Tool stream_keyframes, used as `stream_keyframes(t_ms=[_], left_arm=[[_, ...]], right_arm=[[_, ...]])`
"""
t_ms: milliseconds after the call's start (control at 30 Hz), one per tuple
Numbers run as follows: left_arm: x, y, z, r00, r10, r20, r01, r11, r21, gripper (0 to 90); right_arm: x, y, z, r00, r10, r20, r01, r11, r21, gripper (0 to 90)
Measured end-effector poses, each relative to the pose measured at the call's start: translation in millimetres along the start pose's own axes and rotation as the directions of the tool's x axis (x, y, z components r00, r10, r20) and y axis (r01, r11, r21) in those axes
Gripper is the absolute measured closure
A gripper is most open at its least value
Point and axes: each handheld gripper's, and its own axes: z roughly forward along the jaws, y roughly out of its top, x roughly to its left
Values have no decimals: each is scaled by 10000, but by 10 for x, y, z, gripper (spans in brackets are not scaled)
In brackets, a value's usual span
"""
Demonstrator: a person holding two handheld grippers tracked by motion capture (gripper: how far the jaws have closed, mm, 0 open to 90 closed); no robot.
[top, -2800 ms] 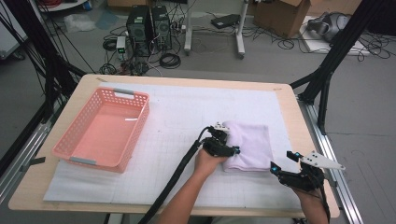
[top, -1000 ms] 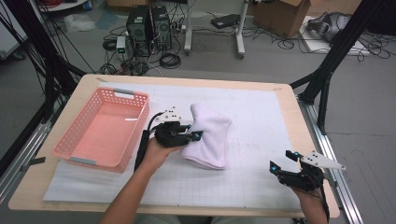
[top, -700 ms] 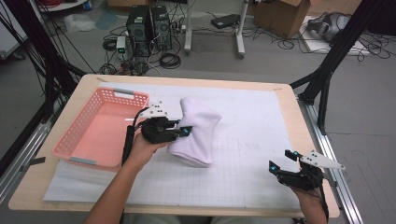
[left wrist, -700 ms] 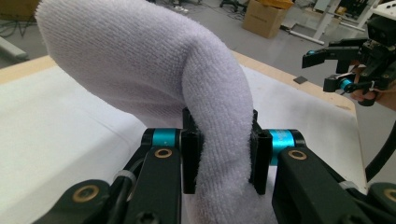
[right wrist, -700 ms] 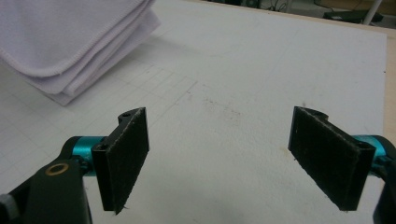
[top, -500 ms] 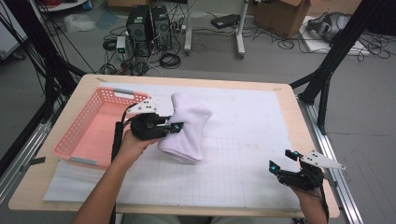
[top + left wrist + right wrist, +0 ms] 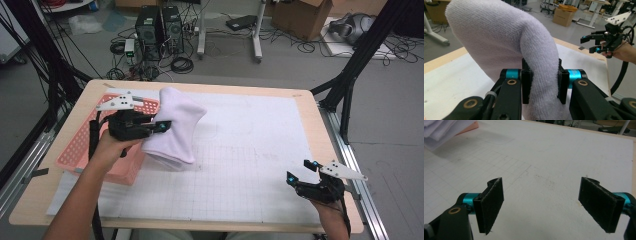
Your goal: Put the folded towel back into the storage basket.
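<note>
Lab room with grey floor, cables and computer towers [image 7: 160, 30] behind a wooden table [image 7: 320, 125] covered by a white gridded mat [image 7: 250, 165]. Pink plastic basket [image 7: 82, 145] sits at the table's left side. Left gripper [image 7: 161, 126] is raised above the basket's right edge, jaws clamped on a folded white towel [image 7: 177, 125]; in the left gripper view the pads squeeze a thick fold of the towel [image 7: 506, 42] between them, pile bulging over both pads. Towel is off the mat, hanging in the air at the basket's right rim, partly above the basket and partly above the mat. Its long axis runs diagonally in the high view: upper end points toward the far-left of the table, lower end droops toward the person's side and slightly right, bottom edge near the mat; contact there cannot be told. Upper end rounds over like a hump, layered edges at the low end. Right gripper [image 7: 300, 175] rests low at the table's near right corner, well apart from the towel, jaws spread wide with nothing between them; the right gripper view shows both black pads [image 7: 491, 202] over bare mat, with the towel's edge [image 7: 444, 130] at the top left corner. Left gripper view also catches the right gripper [image 7: 594, 42] farther off.
</note>
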Motion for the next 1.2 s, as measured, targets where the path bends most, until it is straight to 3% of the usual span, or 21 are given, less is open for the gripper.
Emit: stream_keyframes(t_ms=[233, 467, 867, 1100, 1200], left_arm=[[110, 74, -253, 9999, 80, 73, -80, 10000, -44, 735], [237, 75, -505, 9999, 24, 112, -19, 9989, -463, 735], [372, -16, -933, 9998, 92, -191, -113, 9934, -1141, 735], [435, -26, -1175, 9989, 34, -465, -93, 9918, -1278, 735], [446, -39, -1248, 9989, 190, -436, -248, 9901, -1381, 735]], right_arm=[[6, 11, 18, 9999, -104, -8, 104, 9999, 21, 190], [-6, 28, 19, 9999, -76, 85, 76, 10000, 1, 190], [30, 55, 55, 9998, -154, 88, 153, 9998, 102, 190], [51, 71, 81, 9996, -271, 91, 269, 9995, 164, 190], [62, 80, 81, 9995, -301, 106, 299, 9994, 162, 190]])
